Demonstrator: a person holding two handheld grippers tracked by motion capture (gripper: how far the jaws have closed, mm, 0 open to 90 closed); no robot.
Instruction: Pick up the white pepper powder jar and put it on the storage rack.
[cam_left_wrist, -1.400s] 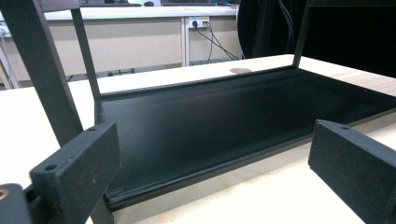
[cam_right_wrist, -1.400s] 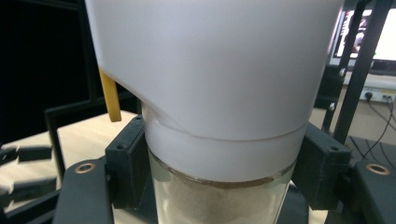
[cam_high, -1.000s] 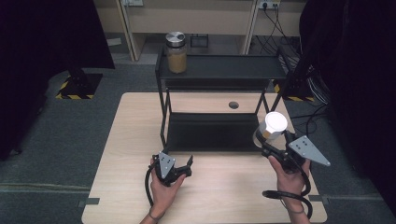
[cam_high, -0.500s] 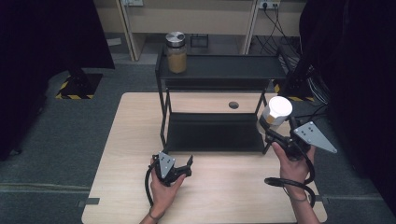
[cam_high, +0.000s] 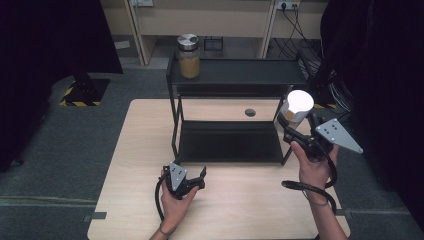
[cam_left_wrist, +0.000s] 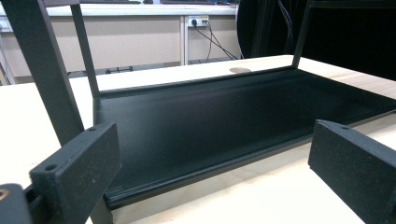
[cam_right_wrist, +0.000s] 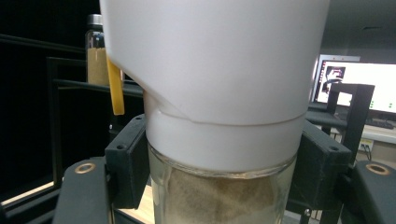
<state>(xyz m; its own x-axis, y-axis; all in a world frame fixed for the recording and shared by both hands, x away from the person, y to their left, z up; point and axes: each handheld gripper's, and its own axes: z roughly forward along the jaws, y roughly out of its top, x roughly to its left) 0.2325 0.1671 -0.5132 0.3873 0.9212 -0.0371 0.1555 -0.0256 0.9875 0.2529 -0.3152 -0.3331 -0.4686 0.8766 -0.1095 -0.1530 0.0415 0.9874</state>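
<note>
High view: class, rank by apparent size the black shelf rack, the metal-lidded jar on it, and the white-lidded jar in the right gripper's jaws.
1. black shelf rack, clearly largest.
2 and 3. metal-lidded jar and white-lidded jar: they look alike in size, and the white-lidded one sits nearer the camera, so unranked.

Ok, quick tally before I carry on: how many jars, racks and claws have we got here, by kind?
Jars: 2 – white-lidded jar held in the right claw, metal-lidded jar on the rack's top shelf.
Racks: 1 – black two-shelf rack.
Claws: 2 – right one, plus the left claw, open over the table.
Total: 5
</note>
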